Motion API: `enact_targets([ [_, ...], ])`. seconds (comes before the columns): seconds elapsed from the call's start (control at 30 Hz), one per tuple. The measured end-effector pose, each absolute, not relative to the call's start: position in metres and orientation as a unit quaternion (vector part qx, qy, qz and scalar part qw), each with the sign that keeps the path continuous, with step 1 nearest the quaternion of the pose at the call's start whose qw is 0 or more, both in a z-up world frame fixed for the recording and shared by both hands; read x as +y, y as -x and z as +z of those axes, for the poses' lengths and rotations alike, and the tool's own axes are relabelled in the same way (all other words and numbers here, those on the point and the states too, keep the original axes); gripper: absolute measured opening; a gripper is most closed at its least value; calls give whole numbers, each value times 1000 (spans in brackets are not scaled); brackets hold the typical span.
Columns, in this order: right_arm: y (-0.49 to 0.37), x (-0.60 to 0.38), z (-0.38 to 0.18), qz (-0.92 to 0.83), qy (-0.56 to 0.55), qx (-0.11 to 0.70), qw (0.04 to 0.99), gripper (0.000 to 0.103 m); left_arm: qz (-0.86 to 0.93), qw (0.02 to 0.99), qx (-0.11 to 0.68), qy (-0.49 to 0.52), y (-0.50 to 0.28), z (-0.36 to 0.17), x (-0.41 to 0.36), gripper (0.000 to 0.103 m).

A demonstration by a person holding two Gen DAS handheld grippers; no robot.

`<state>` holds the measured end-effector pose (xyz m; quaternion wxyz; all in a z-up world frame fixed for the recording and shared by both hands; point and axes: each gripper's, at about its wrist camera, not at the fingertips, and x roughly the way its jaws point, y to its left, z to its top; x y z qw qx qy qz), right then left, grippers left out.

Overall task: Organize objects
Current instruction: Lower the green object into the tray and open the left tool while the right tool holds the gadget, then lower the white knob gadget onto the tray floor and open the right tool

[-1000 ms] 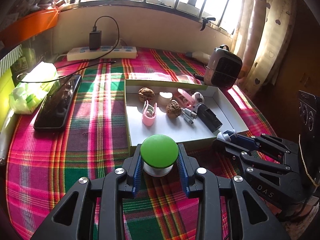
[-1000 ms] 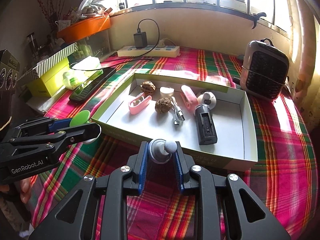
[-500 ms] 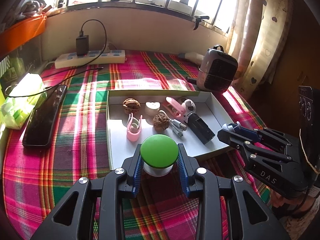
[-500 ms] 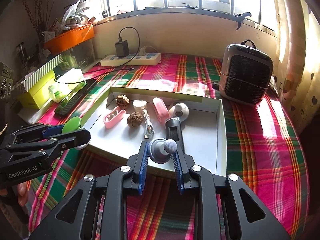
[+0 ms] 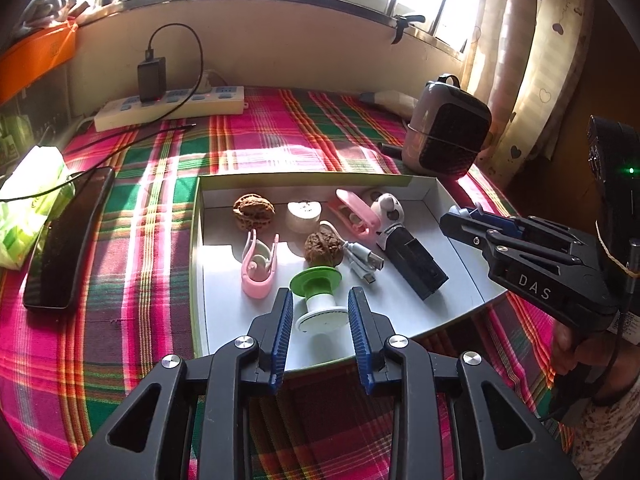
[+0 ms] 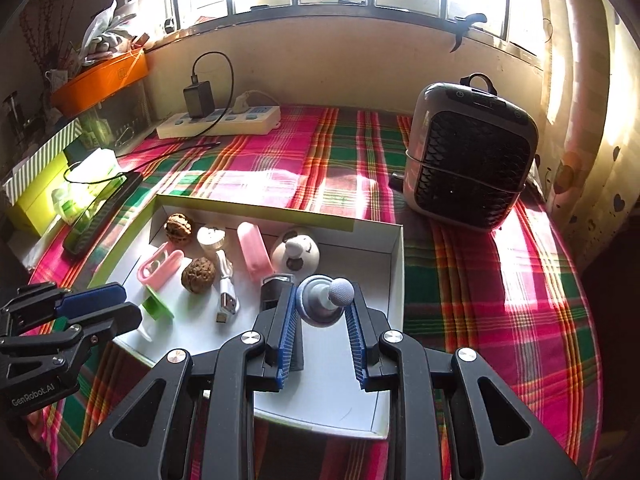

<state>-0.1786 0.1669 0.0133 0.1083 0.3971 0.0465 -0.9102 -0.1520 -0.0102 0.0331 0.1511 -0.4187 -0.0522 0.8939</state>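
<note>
A white tray (image 5: 198, 240) with a green rim lies on the plaid cloth. A green-capped white piece (image 5: 318, 288) lies tipped over on the tray floor, cap away from me. It is seen between the blue pads (image 5: 282, 332) of my left gripper (image 5: 320, 328); the jaws are closing, with a small gap on each side of the piece. My right gripper (image 6: 324, 320) hovers over the tray's right half (image 6: 396, 272), shut on a grey knob-shaped piece with a white round tip (image 6: 324, 300). The right wrist view also shows the left gripper (image 6: 92, 312) beside the green-capped piece (image 6: 158, 306).
In the tray lie two walnuts (image 5: 254, 210), pink clips (image 5: 258, 268), a USB cable (image 5: 364, 260), a black device (image 5: 416, 264) and a small white figure (image 6: 296, 254). A heater (image 6: 468, 160) stands at the back right. A phone (image 5: 66, 240) and a power strip (image 5: 168, 106) lie to the left.
Both grippers have moved forward over the tray. The green-capped piece has left the left pads and now lies tipped in the tray. The right gripper still holds its grey piece.
</note>
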Motion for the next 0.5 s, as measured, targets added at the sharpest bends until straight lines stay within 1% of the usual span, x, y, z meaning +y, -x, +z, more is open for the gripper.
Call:
enact_targets([
  [0.5, 201, 171, 0, -900, -419, 52, 109, 26, 889, 150, -48, 430, 165, 23, -2, 25],
])
